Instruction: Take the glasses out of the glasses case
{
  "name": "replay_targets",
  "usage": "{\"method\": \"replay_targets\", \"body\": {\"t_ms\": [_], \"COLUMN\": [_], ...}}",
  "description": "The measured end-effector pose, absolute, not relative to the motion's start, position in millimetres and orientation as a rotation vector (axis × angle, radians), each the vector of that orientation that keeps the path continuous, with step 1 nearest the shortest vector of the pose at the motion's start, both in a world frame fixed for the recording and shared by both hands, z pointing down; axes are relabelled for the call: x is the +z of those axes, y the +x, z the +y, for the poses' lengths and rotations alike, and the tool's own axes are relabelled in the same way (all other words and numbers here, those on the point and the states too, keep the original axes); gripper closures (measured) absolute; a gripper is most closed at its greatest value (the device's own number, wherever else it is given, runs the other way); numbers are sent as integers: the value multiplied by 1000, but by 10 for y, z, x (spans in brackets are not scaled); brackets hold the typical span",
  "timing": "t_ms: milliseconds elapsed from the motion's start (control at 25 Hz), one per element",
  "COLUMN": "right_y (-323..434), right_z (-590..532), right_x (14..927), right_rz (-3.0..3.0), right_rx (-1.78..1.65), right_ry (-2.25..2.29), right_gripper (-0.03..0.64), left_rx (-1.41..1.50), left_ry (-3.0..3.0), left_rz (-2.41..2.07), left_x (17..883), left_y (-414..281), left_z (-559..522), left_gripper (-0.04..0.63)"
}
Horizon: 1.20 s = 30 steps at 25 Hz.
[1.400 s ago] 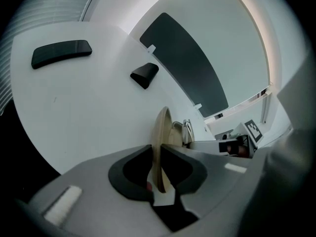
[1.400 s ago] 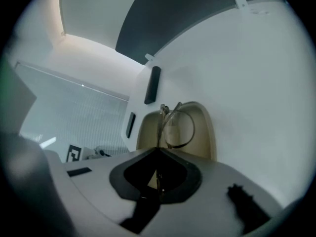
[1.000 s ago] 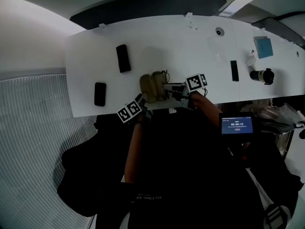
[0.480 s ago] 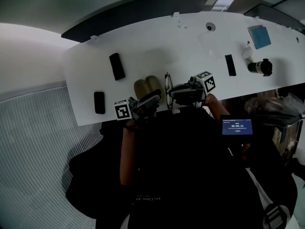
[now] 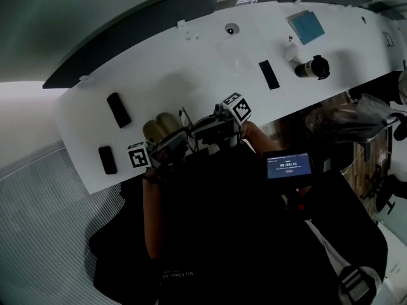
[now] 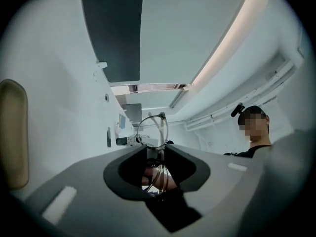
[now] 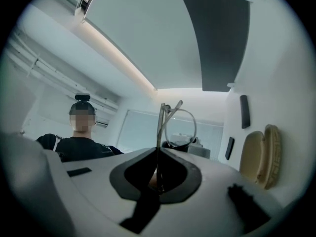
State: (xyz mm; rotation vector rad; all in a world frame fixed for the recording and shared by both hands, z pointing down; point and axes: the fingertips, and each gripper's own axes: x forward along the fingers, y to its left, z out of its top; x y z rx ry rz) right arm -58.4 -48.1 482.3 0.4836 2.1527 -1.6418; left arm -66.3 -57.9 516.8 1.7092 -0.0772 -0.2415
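Left claw [image 6: 155, 152] just closed onto glasses [image 6: 152, 129], right claw [image 7: 159, 154] clamping them

The glasses case [image 5: 160, 127] is laid open on the worktop [image 5: 210, 75] by the near edge, with the glasses [image 5: 185, 119] just right of it, above that edge. One slab [image 5: 118, 109] is set behind and left of the case, a second slab [image 5: 107, 159] at the near left corner. A cylinder [image 5: 311, 67] is placed toward the right end.

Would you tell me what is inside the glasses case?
Only bare beige lining shows inside the glasses case. The glasses are outside, held by the right hand-held gripper and the left hand-held gripper, whose jaws have just been closing on them; it hides the case's near edge.
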Motion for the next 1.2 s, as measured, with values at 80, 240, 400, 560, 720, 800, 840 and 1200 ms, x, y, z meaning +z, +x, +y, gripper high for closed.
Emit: {"method": "replay_targets", "body": {"t_ms": [80, 240, 400, 560, 720, 800, 840, 1200], "right_y": [-494, -379, -269, -116, 13, 129, 218, 1211], "right_z": [-455, -439, -446, -471, -494, -549, -592, -621], "right_x": [4832, 4924, 5011, 5110, 5194, 5349, 5469, 6088], "right_rz": [2136, 2137, 2148, 2156, 2158, 2155, 2147, 1968], "right_rx": [-1660, -1696, -1684, -1677, -1681, -1697, -1711, -1646], "right_ry": [488, 454, 383, 279, 209, 90, -8, -735], "right_gripper": [594, 594, 592, 564, 557, 555, 555, 555], "left_rx": [-210, -167, -105, -59, -35, 62, 163, 1585], "left_ry": [1735, 1761, 1796, 1827, 1854, 1925, 1983, 2646], "left_rz": [-72, -112, -153, -184, -213, -266, -308, -583], "left_x": [5168, 5249, 5308, 5319, 5320, 5435, 5524, 6486], "left_y": [-564, -454, -373, -329, -298, -290, -288, -286], "left_z": [-551, -532, -554, -619, -693, -721, -724, -725], "left_gripper": [486, 528, 549, 565, 566, 566, 566, 565]}}
